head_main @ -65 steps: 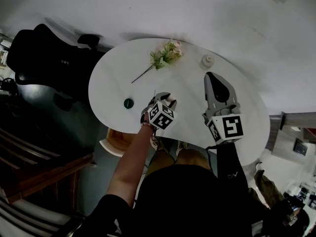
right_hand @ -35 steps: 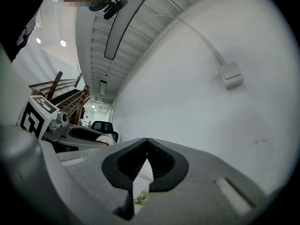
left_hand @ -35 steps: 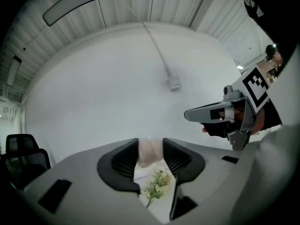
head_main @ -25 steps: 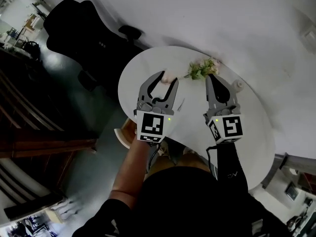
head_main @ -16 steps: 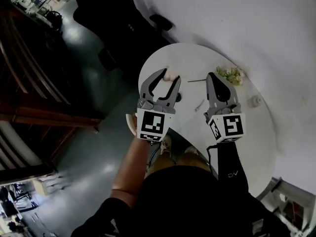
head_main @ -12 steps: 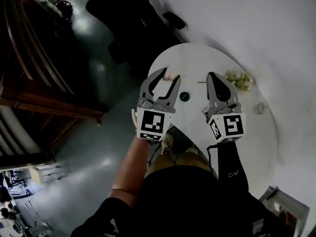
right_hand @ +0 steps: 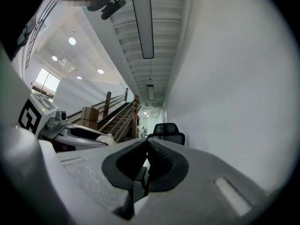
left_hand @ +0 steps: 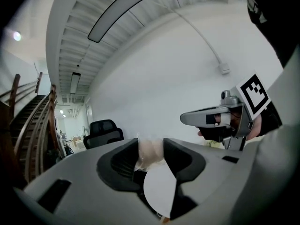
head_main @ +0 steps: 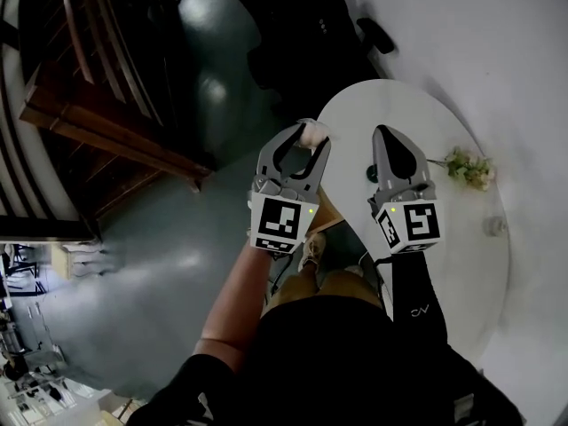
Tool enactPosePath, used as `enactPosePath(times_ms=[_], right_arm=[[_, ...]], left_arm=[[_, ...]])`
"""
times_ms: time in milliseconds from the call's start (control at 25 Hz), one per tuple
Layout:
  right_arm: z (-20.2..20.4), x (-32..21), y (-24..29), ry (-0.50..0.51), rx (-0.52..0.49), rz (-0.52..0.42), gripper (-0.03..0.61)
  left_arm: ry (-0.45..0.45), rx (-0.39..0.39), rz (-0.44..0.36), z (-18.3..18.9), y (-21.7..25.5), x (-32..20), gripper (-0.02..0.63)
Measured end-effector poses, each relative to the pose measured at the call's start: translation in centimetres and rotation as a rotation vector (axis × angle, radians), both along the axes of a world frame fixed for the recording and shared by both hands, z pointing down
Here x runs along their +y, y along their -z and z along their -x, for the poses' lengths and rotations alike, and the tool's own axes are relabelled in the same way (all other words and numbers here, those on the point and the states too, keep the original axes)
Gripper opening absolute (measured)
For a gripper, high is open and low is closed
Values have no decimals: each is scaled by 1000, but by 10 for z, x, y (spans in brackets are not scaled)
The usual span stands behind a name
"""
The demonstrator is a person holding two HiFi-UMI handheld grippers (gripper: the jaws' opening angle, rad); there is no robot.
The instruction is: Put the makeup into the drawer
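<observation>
Clamping pale makeup [left_hand: 150, 151] in left gripper [head_main: 307, 138], right gripper [head_main: 384, 135] jaws together

The white rounded desk [head_main: 457, 273] spreads beneath the right tongs [head_main: 389, 133]. A flower sprig [head_main: 469, 167] lies on it to their right. A small white round thing [head_main: 493, 226] sits farther right. A small dark round thing [head_main: 373, 176] shows just to their left.

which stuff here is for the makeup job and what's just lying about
Job: pale makeup item, clamped in the left gripper; right gripper, shut, empty. No drawer in view.
Lying about: flowers, small white object, on the white table; black office chair.
</observation>
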State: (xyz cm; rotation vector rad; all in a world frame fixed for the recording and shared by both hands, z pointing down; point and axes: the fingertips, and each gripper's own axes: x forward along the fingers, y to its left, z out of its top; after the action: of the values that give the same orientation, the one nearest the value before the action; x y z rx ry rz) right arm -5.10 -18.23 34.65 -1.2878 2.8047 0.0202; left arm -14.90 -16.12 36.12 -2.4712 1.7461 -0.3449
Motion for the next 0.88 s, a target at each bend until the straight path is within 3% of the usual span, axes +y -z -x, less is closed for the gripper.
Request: enactPosePath(times_ms=[200,480,880], right_arm=[[27,7,-8,28,11,18,5],[24,4,-15,6,16,33,5],[20,5,-30,-40,12,74,5]], left_arm=[[23,-15,94,24,-45,5,170],[47,-52,403,44,-177,22,178],[-56,-124,766,40,-315,66,205]])
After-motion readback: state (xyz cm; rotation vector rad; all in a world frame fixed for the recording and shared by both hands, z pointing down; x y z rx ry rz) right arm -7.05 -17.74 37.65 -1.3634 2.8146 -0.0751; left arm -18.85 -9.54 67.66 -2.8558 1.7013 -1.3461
